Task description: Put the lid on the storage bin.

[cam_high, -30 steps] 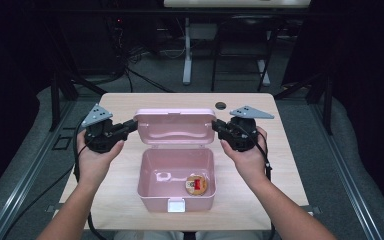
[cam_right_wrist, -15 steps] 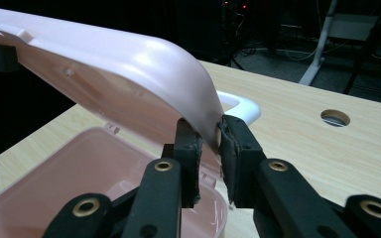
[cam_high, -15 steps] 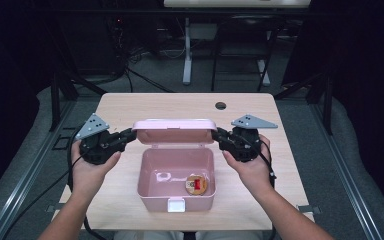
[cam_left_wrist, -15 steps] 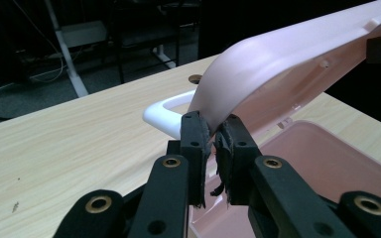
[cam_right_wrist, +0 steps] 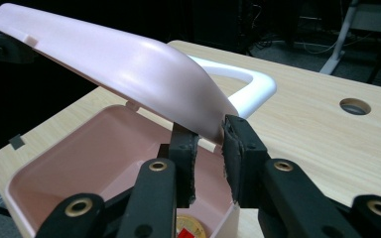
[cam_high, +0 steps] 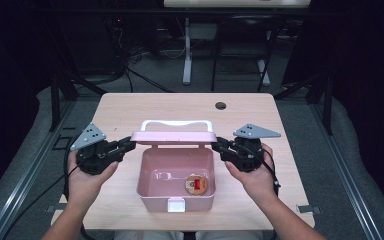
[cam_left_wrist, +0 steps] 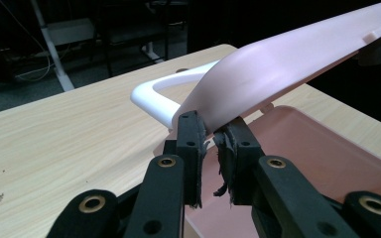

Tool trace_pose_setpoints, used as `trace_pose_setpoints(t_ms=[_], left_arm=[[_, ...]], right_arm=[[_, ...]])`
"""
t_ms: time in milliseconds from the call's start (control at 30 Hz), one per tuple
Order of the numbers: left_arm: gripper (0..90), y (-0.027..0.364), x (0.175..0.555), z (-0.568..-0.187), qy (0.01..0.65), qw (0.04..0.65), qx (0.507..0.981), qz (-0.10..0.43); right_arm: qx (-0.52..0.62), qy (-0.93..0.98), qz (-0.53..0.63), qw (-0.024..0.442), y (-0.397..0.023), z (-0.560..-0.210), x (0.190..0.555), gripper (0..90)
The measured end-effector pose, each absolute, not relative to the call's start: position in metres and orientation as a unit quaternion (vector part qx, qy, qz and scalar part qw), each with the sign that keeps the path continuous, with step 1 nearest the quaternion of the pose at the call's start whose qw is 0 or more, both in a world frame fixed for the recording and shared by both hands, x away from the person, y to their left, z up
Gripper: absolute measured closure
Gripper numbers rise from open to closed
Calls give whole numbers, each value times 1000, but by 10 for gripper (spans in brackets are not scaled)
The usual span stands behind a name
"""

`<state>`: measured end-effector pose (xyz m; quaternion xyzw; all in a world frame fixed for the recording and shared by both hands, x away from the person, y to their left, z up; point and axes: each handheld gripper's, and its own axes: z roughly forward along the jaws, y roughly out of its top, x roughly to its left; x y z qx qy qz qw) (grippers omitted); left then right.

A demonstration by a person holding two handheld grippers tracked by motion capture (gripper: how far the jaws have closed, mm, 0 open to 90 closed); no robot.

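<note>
A pink box point(cam_high: 152, 199) stands open on the table, with a round red and gold item point(cam_high: 196, 184) on its floor. Its lid point(cam_high: 172, 137) hangs half lowered over the back of the box, white handle point(cam_high: 177, 123) pointing away. My left gripper point(cam_high: 130, 144) pinches the lid's left corner point(cam_left_wrist: 287, 59), pads point(cam_left_wrist: 188, 131) against its edge. My right gripper point(cam_high: 219, 145) pinches the right corner point(cam_right_wrist: 119, 54) the same way. Both pairs of jaws have just been opening a little, with the lid still between them.
The light wooden table point(cam_high: 130, 107) has a round cable hole point(cam_high: 220, 106) at its back right. A white latch point(cam_high: 176, 205) sits on the box's front wall. Behind the table are a desk's legs point(cam_high: 186, 50) and loose cables on the floor.
The lid has swung from upright down toward the box. Both hands with their grippers have come nearer to the person along with it.
</note>
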<state>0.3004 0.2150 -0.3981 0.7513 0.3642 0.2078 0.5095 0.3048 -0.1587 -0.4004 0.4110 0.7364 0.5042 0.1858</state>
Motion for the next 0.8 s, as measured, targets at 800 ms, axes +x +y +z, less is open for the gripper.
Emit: trace_pose_setpoints(t_ms=[800], left_arm=[[769, 218, 279, -412, 353, 500, 766, 194]], right_arm=[[402, 749, 501, 166, -163, -417, 287, 727]])
